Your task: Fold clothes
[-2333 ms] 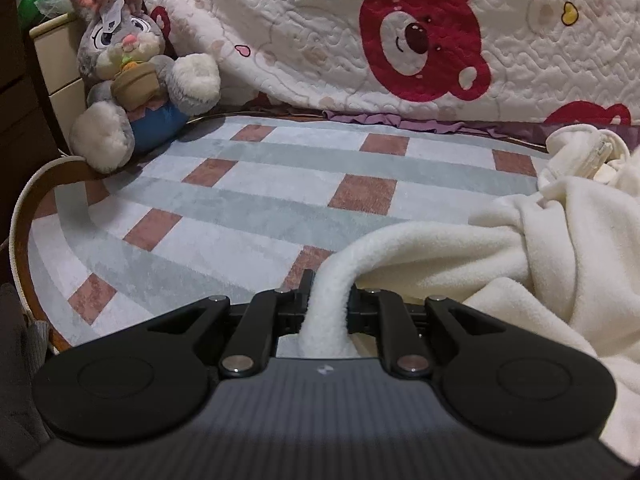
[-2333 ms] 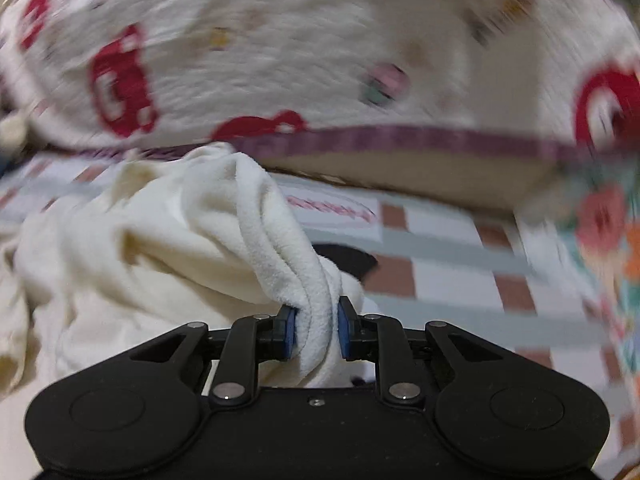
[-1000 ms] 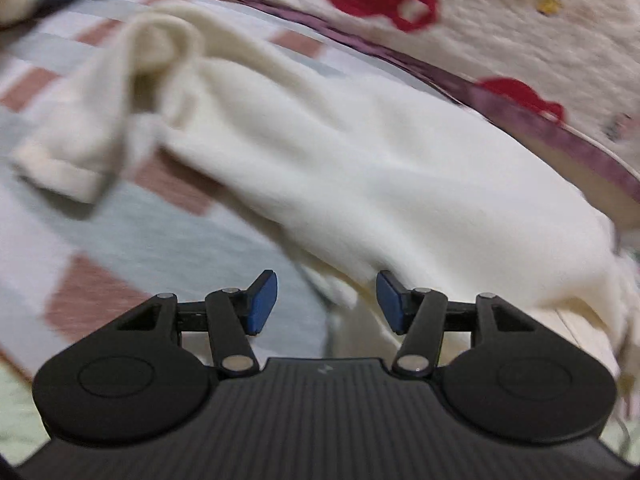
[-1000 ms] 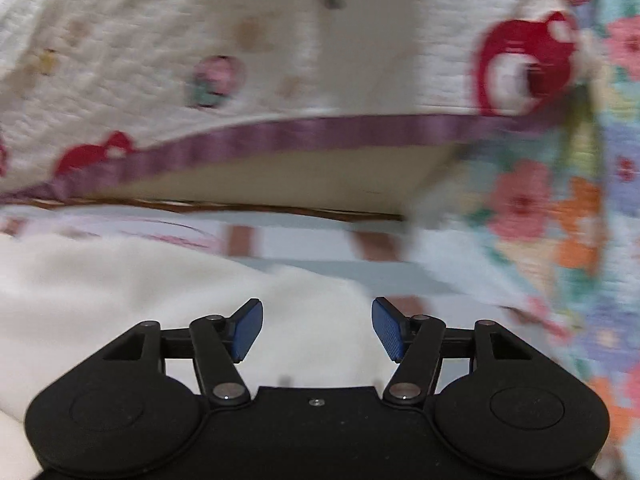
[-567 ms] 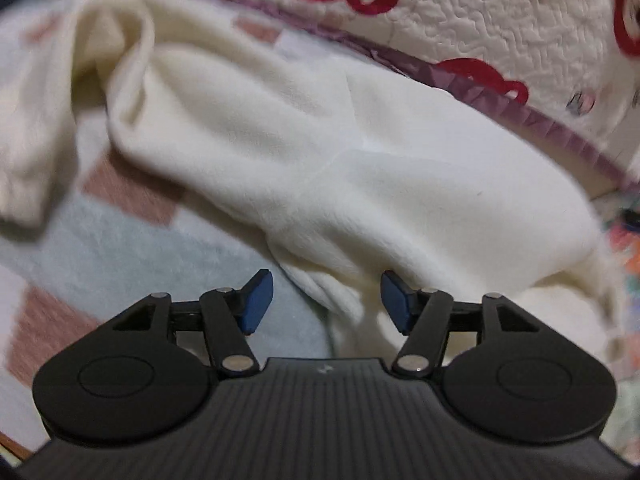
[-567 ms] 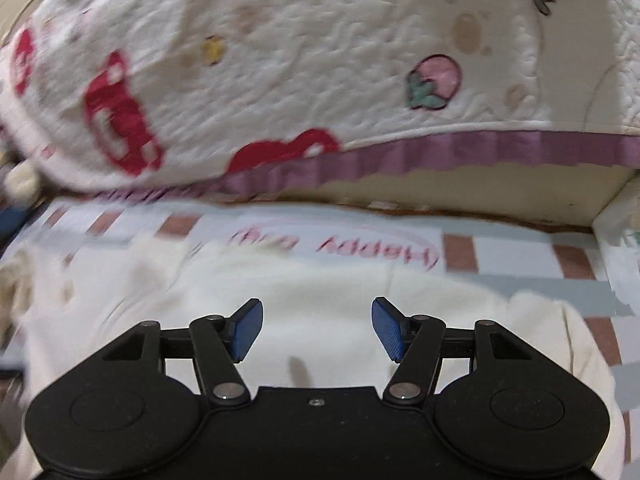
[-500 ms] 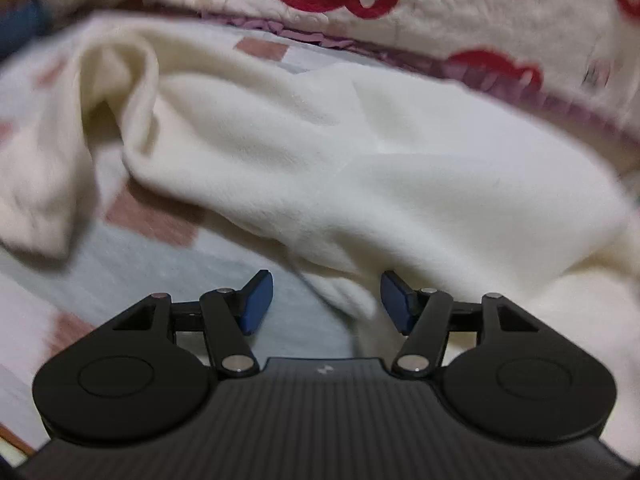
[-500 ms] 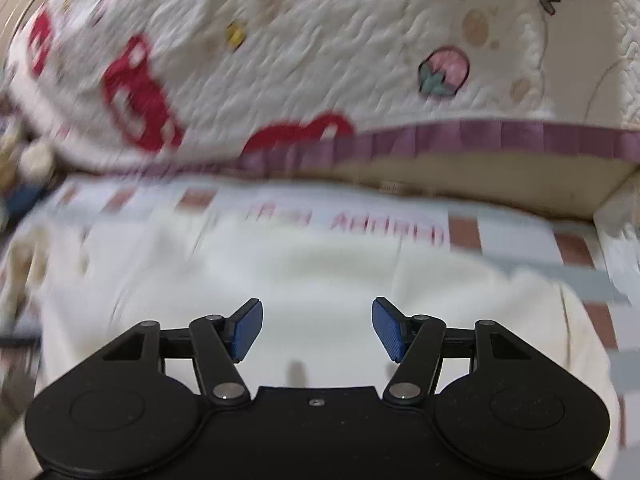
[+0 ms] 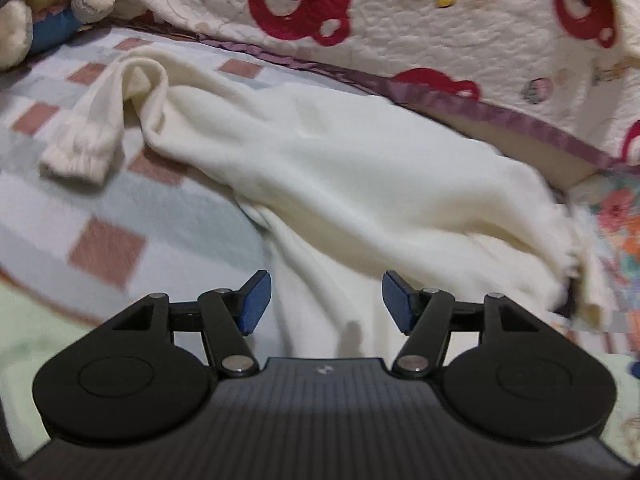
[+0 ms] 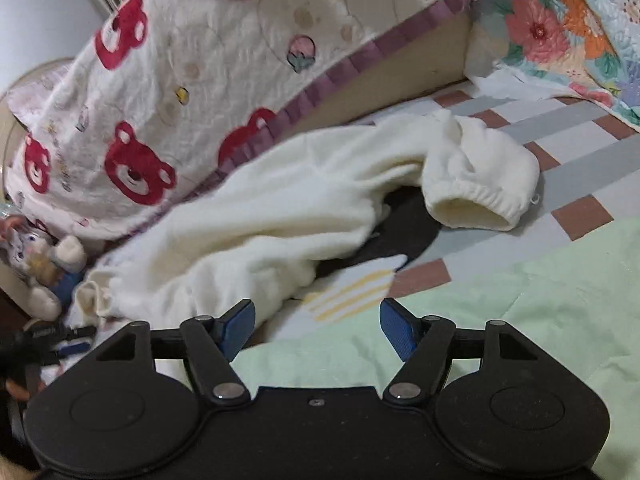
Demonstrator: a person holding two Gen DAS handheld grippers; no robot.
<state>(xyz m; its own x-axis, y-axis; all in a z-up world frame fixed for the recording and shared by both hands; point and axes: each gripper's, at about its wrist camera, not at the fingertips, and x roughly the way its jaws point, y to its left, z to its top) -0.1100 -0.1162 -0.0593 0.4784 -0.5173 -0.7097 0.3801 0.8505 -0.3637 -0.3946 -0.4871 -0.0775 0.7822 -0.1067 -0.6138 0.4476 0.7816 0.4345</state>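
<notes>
My right gripper (image 10: 316,330) is spread wide and empty over the pale green mat (image 10: 500,304). The cream garment (image 10: 280,216) lies rumpled beyond on the checked rug (image 10: 576,168), one cuff far right, the bear quilt (image 10: 160,92) behind it, a plush rabbit (image 10: 44,268) far left

A cream-white fleece garment (image 9: 360,168) is seen on a rug (image 9: 60,208) checked in pale grey, white and brick red. A white quilt (image 9: 420,12) is printed with red bears and edged in purple. Blue pads (image 9: 254,302) are carried on each black claw. A pale green cloth (image 10: 540,304) is seen nearby.
</notes>
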